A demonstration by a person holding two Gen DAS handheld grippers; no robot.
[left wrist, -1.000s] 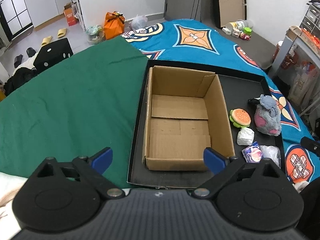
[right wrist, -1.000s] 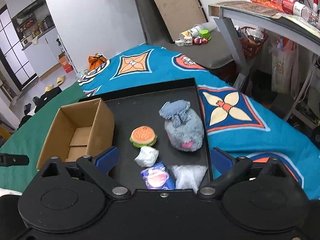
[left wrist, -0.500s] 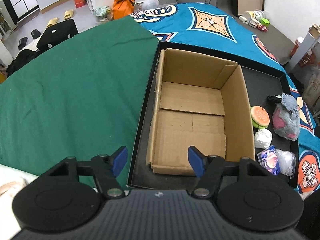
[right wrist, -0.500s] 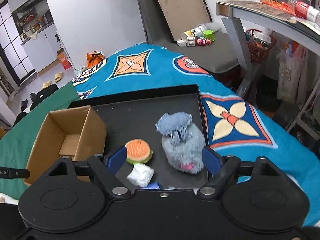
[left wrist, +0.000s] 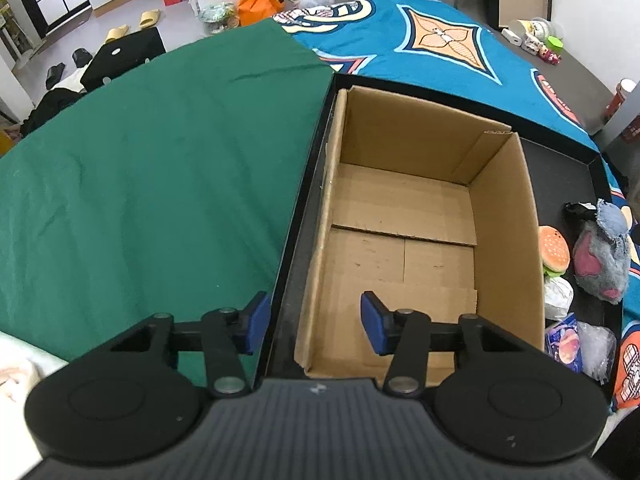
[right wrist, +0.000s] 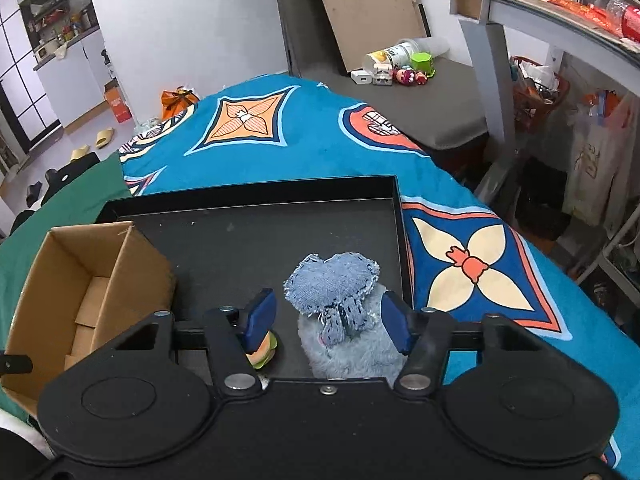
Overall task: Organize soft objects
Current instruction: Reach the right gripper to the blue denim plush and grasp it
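The left tongs [left wrist: 311,322] hung over the near left corner of the cardboard box [left wrist: 420,216], half spread and just narrowing; one blue pad lay outside the box's left wall above the tray rim, the other above the box floor, and whether either touched the cardboard could not be told; nothing was pinched. The box stood open and bare inside, in the left part of a black tray [right wrist: 280,236] that lay on a bed covered by a green cloth [left wrist: 160,168] and a blue patterned blanket [right wrist: 320,136].

The right tongs [right wrist: 328,316] had also just been narrowing, still parted, and sat astride the grey plush toy [right wrist: 352,344], whose denim patch [right wrist: 332,280] rose between the pads; the right pad was at the plush's flank, the left pad stood clear of it, so no pinch was made yet. Just left of the plush, partly hidden behind the left pad, lay the burger toy [right wrist: 264,350].

From the left wrist view, the burger toy, a white wrapped bundle [left wrist: 558,298], a printed packet [left wrist: 566,342] and a clear plastic bag [left wrist: 598,344] lay in a line on the tray, right of the box, with the plush beside them.
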